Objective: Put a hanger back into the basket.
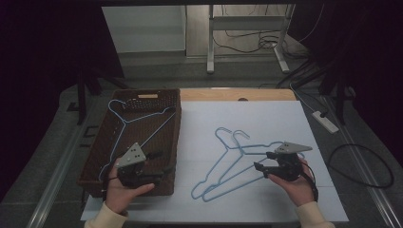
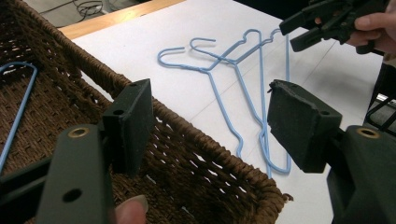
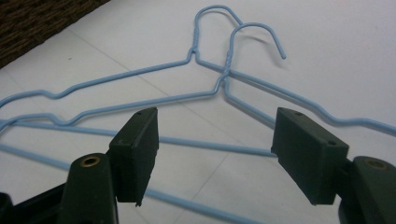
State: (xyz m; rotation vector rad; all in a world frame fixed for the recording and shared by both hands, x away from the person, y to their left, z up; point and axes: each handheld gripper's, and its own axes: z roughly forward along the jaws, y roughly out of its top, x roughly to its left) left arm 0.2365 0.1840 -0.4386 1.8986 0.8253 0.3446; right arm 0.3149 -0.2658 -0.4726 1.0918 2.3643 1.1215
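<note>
A white table (image 1: 266,114) carries a brown wicker basket (image 1: 164,142) and two overlapping blue hangers (image 1: 228,164).

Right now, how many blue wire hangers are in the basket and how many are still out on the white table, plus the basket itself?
Blue wire hangers in the basket: 1
Blue wire hangers on the white table: 2
Brown woven basket: 1
Total: 4 things, 3 of them hangers.
</note>
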